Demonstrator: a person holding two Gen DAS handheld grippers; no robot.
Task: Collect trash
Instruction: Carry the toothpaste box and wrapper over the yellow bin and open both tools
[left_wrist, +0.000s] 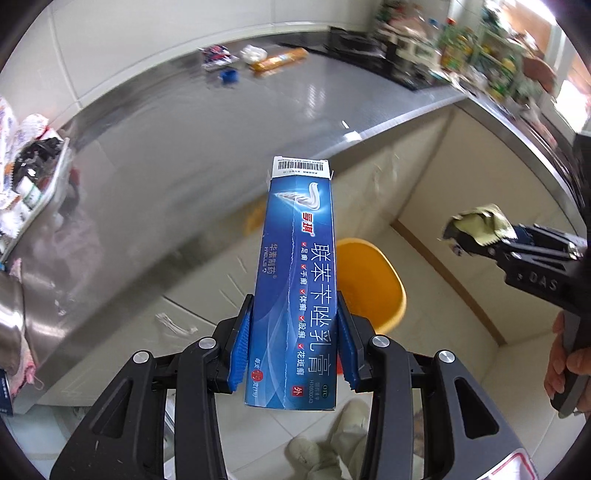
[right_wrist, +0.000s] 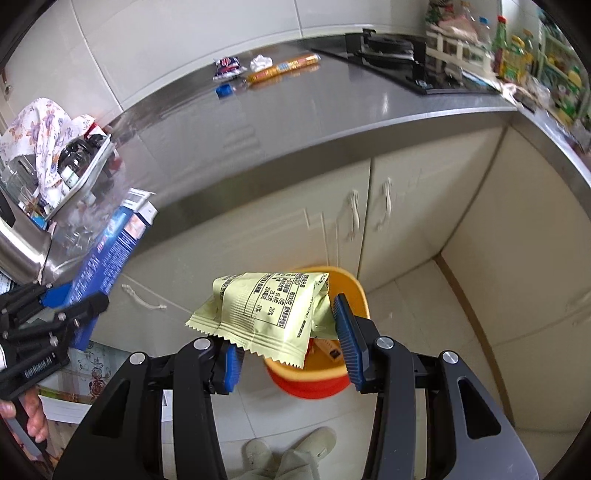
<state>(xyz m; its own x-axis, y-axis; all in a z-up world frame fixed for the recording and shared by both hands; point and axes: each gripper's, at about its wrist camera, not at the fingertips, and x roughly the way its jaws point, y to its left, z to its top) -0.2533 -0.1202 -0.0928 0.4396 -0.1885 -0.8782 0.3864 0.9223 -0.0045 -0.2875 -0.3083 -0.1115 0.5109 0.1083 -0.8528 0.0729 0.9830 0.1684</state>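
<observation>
My left gripper (left_wrist: 293, 343) is shut on a long blue ointment box (left_wrist: 295, 273), held upright above the floor beside the orange trash bin (left_wrist: 373, 284). My right gripper (right_wrist: 286, 341) has its jaws spread around a pale green snack wrapper (right_wrist: 258, 314), which hangs over the orange bin (right_wrist: 314, 376). In the left wrist view the right gripper (left_wrist: 480, 236) shows at right with the wrapper (left_wrist: 480, 225). In the right wrist view the left gripper (right_wrist: 70, 299) shows at left with the blue box (right_wrist: 107, 258). More trash lies at the counter's back: a long orange wrapper (right_wrist: 284, 66), a blue-red packet (right_wrist: 227, 66), a white wad (right_wrist: 261, 62), a blue cap (right_wrist: 223, 89).
A steel countertop (right_wrist: 295, 122) runs above cream cabinet doors (right_wrist: 295, 229). A tray of bottles under a flowered cloth (right_wrist: 40, 136) sits at left. A black gas hob (right_wrist: 402, 62) and shelves of bottles (right_wrist: 535, 70) are at right. The person's shoes (right_wrist: 288, 454) are below.
</observation>
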